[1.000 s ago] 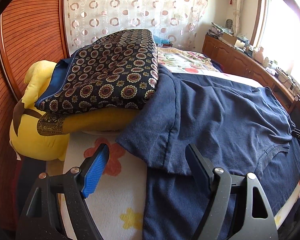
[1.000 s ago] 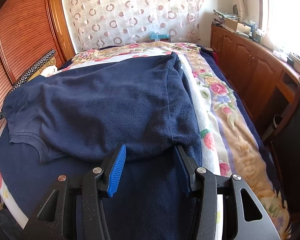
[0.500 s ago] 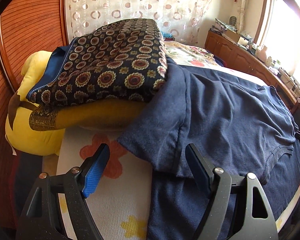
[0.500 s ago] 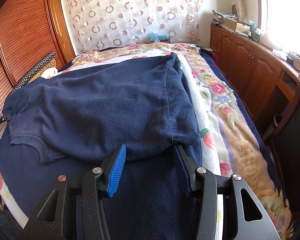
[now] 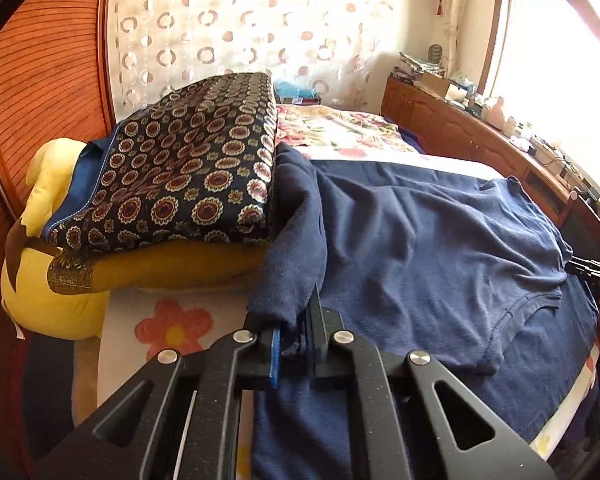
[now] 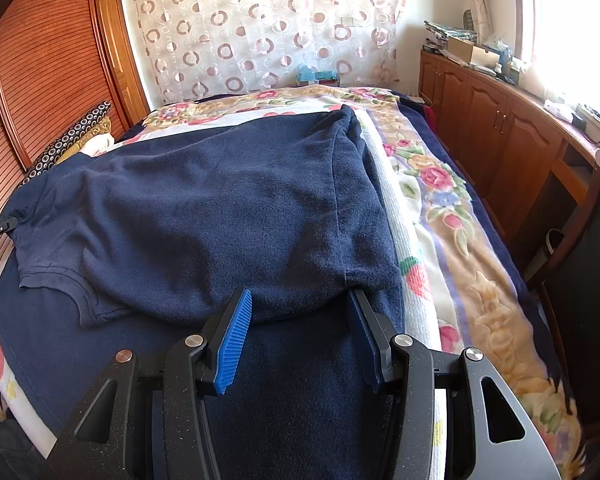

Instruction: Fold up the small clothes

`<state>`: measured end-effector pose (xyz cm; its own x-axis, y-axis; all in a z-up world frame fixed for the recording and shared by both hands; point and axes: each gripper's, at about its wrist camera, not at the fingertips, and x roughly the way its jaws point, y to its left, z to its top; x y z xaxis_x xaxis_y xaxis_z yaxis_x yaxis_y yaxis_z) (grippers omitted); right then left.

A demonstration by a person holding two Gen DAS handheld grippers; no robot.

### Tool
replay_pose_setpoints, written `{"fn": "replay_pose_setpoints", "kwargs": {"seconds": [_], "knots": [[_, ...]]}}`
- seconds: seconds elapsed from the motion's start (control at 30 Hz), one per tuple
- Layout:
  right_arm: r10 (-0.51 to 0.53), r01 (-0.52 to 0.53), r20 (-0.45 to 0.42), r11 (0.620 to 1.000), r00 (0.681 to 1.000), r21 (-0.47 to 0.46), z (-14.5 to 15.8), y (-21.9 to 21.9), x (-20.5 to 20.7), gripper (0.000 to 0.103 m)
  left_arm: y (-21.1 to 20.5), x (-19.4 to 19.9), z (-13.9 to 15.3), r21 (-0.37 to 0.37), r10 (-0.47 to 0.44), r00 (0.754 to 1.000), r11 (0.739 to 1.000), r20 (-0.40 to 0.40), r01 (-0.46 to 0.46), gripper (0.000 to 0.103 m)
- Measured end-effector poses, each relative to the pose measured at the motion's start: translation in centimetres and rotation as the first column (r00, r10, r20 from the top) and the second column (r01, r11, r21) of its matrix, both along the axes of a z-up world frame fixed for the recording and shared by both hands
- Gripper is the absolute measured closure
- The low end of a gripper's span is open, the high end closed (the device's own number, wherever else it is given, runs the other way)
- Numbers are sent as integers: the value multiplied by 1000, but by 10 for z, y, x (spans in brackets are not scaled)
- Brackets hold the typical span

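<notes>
A navy blue T-shirt point(image 5: 420, 248) lies spread on the bed; it also shows in the right wrist view point(image 6: 220, 216). My left gripper point(image 5: 290, 350) is shut on the shirt's sleeve edge point(image 5: 288, 280) beside the pillows. My right gripper point(image 6: 300, 320) is open, its blue-padded fingers point(image 6: 234, 336) on either side of the shirt's near sleeve edge point(image 6: 300, 304), touching the cloth. The shirt's neckline point(image 6: 72, 292) lies to the left in the right wrist view.
A patterned dark pillow point(image 5: 188, 172) sits on a mustard pillow point(image 5: 168, 264) and a yellow plush point(image 5: 56, 240) at the headboard. A floral blanket point(image 6: 440, 216) covers the bed. Wooden cabinets point(image 6: 500, 136) run along the window side.
My left gripper has moved forward and closed on the shirt's sleeve edge. The right gripper has stayed open in place.
</notes>
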<state>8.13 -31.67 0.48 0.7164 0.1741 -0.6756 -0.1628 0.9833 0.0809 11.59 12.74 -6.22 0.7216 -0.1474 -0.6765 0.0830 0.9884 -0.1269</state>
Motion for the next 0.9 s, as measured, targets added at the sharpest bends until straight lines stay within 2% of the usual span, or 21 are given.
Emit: {"fn": "replay_pose_setpoints", "kwargs": {"seconds": [0.13, 0.27, 0.53, 0.57, 0.6, 0.63, 0.67, 0.73, 0.9], "knots": [[6, -6, -24, 1000, 1000, 3, 3, -2, 2, 52, -2, -1, 2, 0, 6, 1000, 1000, 2, -6, 96], [7, -4, -54, 998, 999, 69, 6, -6, 5, 51, -3, -1, 1, 6, 4, 1000, 1000, -1, -4, 95], [-44, 47, -53, 997, 998, 54, 5, -2, 19, 51, -3, 4, -1, -1, 6, 1000, 1000, -9, -6, 96], [-50, 53, -51, 998, 997, 47, 5, -1, 20, 51, -4, 3, 1, -6, 2, 1000, 1000, -4, -2, 99], [-55, 56, -50, 998, 997, 29, 5, 1, 21, 55, -6, 1, 3, -6, 1, 1000, 1000, 7, -1, 99], [-59, 59, -44, 998, 997, -1, 4, 4, 22, 71, -7, -1, 6, -4, 2, 1000, 1000, 15, -2, 99], [-58, 57, -40, 998, 998, -25, 5, 6, 24, 92, -8, -3, 9, -6, 3, 1000, 1000, 25, -3, 100], [-27, 26, -21, 1000, 999, -15, 7, 9, 23, 98, -12, -12, 21, -33, -4, 998, 999, 64, 6, 100], [-2, -5, 147, 999, 989, 45, 45, 2, -7, 99, -16, -34, 52, -98, -30, 990, 994, 139, 44, 100]]}}
